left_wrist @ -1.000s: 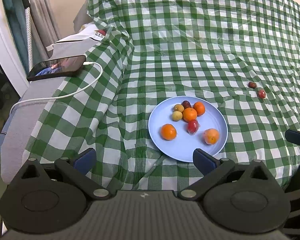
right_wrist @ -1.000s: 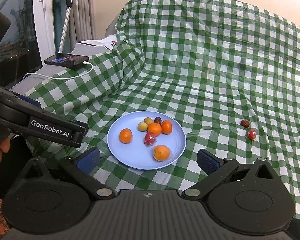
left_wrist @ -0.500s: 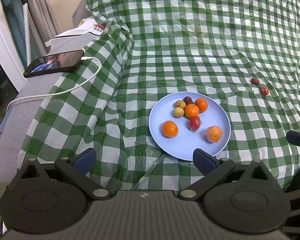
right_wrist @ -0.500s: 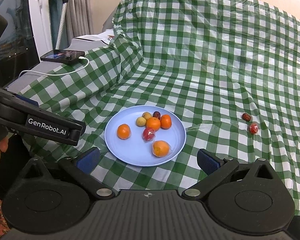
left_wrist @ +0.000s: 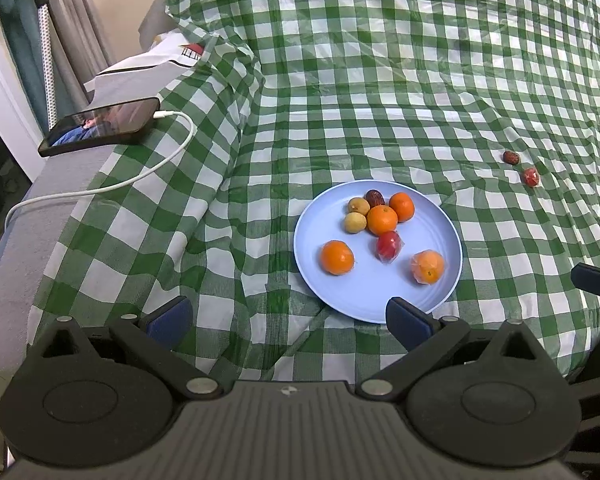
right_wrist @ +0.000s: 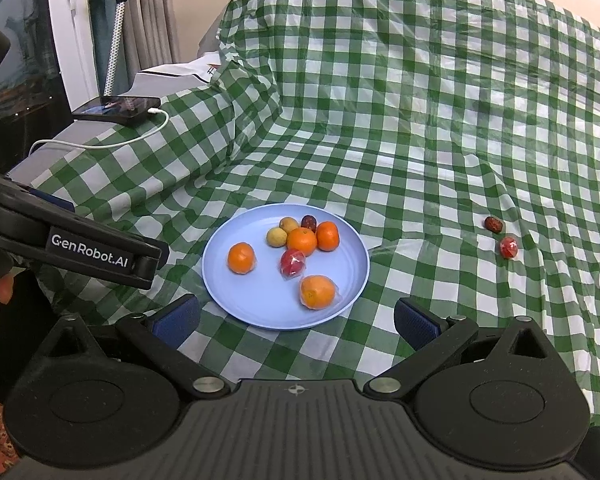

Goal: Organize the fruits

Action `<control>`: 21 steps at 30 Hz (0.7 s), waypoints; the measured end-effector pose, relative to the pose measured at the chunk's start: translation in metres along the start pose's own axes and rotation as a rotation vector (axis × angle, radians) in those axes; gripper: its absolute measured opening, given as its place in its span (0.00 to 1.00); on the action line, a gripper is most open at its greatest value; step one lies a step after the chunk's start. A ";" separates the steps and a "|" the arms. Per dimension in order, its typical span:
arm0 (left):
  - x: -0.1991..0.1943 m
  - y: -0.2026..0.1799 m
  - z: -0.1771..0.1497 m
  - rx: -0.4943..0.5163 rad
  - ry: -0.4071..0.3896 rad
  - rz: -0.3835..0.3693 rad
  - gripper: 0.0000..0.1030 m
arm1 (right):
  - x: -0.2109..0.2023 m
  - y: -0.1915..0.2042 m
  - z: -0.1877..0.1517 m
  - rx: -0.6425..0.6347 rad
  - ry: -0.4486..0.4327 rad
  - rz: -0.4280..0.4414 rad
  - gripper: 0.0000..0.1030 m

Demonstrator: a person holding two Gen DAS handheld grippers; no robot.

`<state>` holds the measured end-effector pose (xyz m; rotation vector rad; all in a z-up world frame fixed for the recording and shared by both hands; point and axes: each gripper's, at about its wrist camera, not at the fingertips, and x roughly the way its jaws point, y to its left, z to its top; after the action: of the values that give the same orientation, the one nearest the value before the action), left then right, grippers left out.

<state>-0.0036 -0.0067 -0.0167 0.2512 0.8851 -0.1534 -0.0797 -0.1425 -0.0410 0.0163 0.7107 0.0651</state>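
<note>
Two small fruits lie off the plate [right_wrist: 224, 292] on the checked cloth [right_wrist: 420, 120]: a dark date [right_wrist: 493, 224] and a red wrapped fruit [right_wrist: 509, 247] just beside it, well apart from the plate at its 3 o'clock. Probably these are the strays left to gather, since eight pieces already sit on the plate, most bunched toward its far side.

Both claws are spread wide and hold nothing. The right claw [right_wrist: 296, 322] hovers short of the plate's near rim, so the date and red fruit lie at about 1 o'clock from it, well ahead. The left claw [left_wrist: 286, 318] hangs low at the plate's 7 o'clock, the plate ahead at 1 o'clock; the strays are farther, at 2 o'clock. My guess is the right claw suits the reach better, being on their side.

A phone [left_wrist: 100, 126] on its cable [left_wrist: 112, 184] rests far off at 10 o'clock, clear of the work.
</note>
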 end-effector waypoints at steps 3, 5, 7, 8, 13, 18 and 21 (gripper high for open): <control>0.002 0.000 0.000 -0.003 0.006 0.002 1.00 | 0.001 -0.001 -0.001 -0.001 0.003 0.000 0.99; 0.003 0.001 0.000 -0.006 0.011 0.002 1.00 | 0.002 -0.002 -0.001 0.000 0.006 0.000 0.99; 0.004 0.000 0.000 -0.005 0.013 0.001 1.00 | 0.003 -0.003 -0.001 0.002 0.009 -0.001 0.99; 0.005 0.000 0.000 -0.003 0.015 0.001 1.00 | 0.004 -0.003 -0.001 0.004 0.011 -0.002 0.99; 0.008 0.000 0.002 -0.004 0.022 0.001 1.00 | 0.007 -0.005 -0.001 0.007 0.018 -0.003 0.99; 0.013 0.001 0.004 -0.007 0.030 0.001 1.00 | 0.011 -0.005 -0.001 0.010 0.027 -0.004 0.99; 0.015 0.001 0.004 -0.007 0.036 0.002 1.00 | 0.013 -0.005 -0.002 0.014 0.032 -0.006 0.99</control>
<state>0.0093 -0.0076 -0.0260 0.2483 0.9207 -0.1444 -0.0707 -0.1469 -0.0509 0.0260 0.7434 0.0546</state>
